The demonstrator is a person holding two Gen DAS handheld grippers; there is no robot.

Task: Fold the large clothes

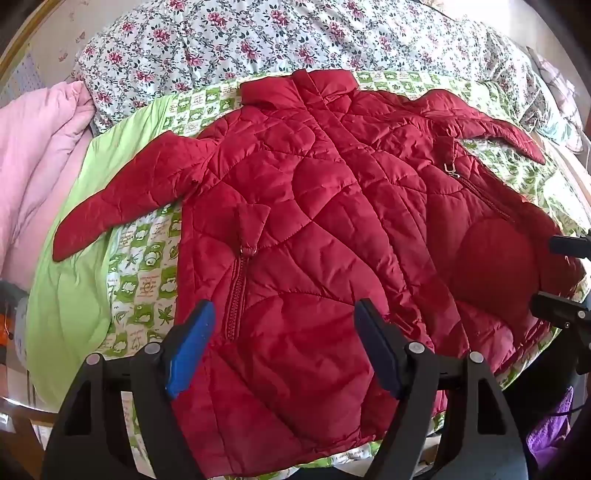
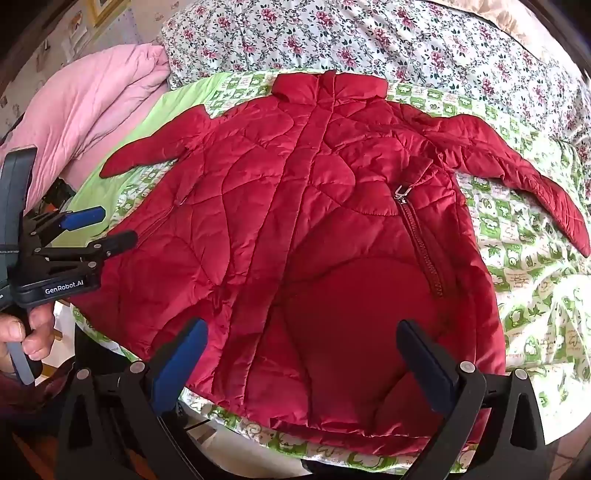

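- Currently, the jacket (image 1: 314,221) lies flat on the bed (image 1: 147,266), collar at 12 o'clock.
- Left tongs (image 1: 284,347) and right tongs (image 2: 303,358): released, holding nothing.
- Risk: slick quilted padding may slip or spring open after folding.

Left tool (image 1: 282,325) tilted down, jaws apart; right tool (image 2: 301,345) same, wider.

Bed (image 1: 436,33) under a floral cover. On it ahead of the jaws: a green-patterned sheet (image 1: 147,280), with a red jacket (image 1: 314,221) spread flat upon it, sleeves out to both sides. Pink quilt (image 1: 37,155) bunched left of the jaws, beside the sheet.
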